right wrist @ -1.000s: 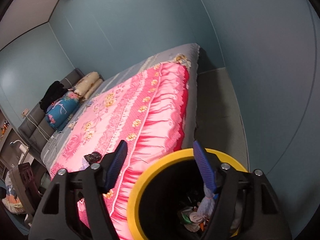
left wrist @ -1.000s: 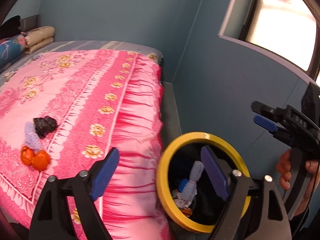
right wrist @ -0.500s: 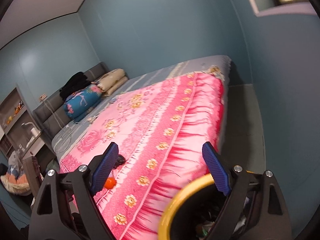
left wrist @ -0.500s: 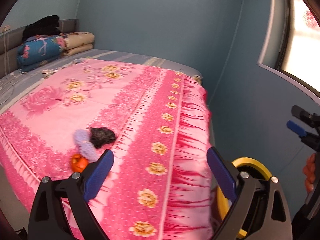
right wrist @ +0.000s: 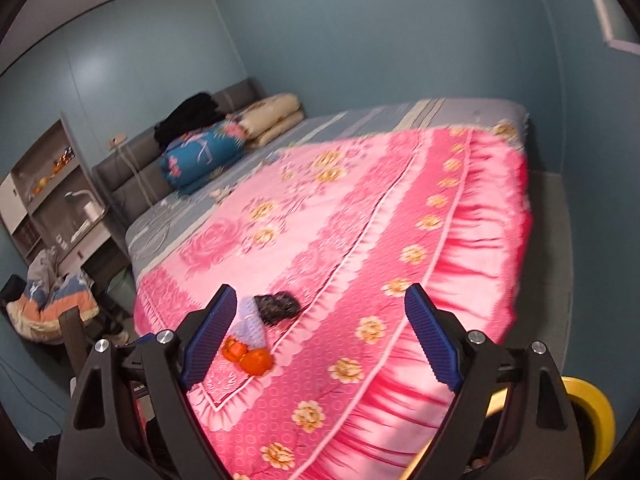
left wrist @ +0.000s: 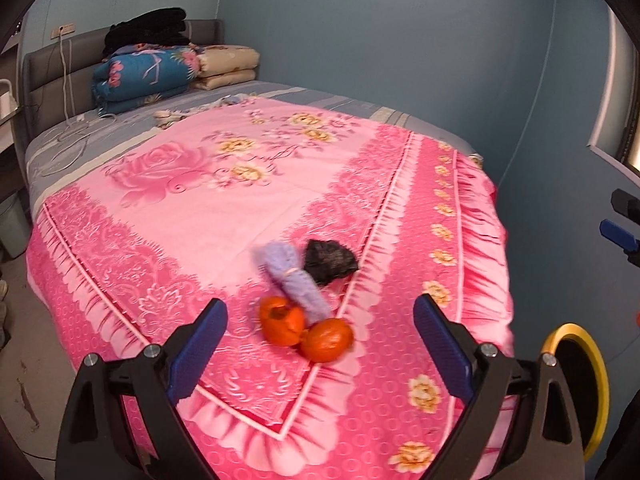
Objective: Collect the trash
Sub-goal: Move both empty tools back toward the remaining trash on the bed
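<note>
Trash lies on the pink floral blanket (left wrist: pixel 248 208): two orange peel pieces (left wrist: pixel 306 332), a lilac foam net (left wrist: pixel 294 276) and a black crumpled scrap (left wrist: pixel 328 260). They also show in the right wrist view: orange peels (right wrist: pixel 248 356), lilac net (right wrist: pixel 252 324), black scrap (right wrist: pixel 276 306). My left gripper (left wrist: pixel 320 344) is open and empty, just in front of the peels. My right gripper (right wrist: pixel 320 336) is open and empty, farther back. The yellow-rimmed bin (left wrist: pixel 588 380) stands on the floor at the right; it also shows in the right wrist view (right wrist: pixel 592 420).
Folded quilts (left wrist: pixel 148 76) and black clothes are stacked at the grey headboard. A white cable (left wrist: pixel 80 132) lies on the grey sheet. The blue wall (left wrist: pixel 540 100) runs close along the bed's right side. A shelf unit and cluttered chair (right wrist: pixel 48 304) stand left of the bed.
Both grippers swung away from the bin toward the bed. The left gripper moved in over the trash pile, which now sits between its fingers. The bin slid to the right edge.
</note>
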Available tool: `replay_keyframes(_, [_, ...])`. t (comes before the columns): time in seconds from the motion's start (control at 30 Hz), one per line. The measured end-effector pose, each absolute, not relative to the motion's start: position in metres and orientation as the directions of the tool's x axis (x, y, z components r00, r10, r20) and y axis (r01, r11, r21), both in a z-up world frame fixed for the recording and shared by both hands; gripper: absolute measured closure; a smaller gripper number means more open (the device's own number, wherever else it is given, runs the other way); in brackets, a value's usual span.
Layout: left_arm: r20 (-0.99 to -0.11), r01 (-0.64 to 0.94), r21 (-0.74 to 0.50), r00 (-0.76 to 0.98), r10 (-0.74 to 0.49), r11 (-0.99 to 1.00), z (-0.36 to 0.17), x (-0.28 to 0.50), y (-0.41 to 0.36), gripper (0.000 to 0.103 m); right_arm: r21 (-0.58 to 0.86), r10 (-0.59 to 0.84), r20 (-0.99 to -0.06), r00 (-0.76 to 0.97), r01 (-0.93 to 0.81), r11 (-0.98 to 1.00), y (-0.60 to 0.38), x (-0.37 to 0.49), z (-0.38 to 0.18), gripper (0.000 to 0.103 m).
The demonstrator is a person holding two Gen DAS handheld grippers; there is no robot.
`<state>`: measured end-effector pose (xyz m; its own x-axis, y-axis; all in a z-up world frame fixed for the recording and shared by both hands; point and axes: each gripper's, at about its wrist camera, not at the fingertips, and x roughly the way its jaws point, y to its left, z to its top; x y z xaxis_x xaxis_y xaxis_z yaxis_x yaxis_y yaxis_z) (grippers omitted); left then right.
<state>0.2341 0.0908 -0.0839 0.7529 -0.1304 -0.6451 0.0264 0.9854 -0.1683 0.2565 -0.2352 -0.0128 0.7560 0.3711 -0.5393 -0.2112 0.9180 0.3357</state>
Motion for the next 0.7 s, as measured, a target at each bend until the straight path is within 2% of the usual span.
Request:
replay_keyframes(0.2, [-0.686,-0.02,-0.159,0.721,-0.096,0.987,-0.112,0.246,0.12,0.013,0.318,0.405,-0.605,0.685,-0.259,0.912,-0.186,0.3,-0.033,0.021])
replay_keyframes(0.7, [-0.768,-0.01,-0.165,0.629,-0.122,0.986,-0.17,0.285,0.14,0.013,0.279,0.405,-0.765,0.501,-0.308,0.909,-0.094,0.396,-0.115,0.021])
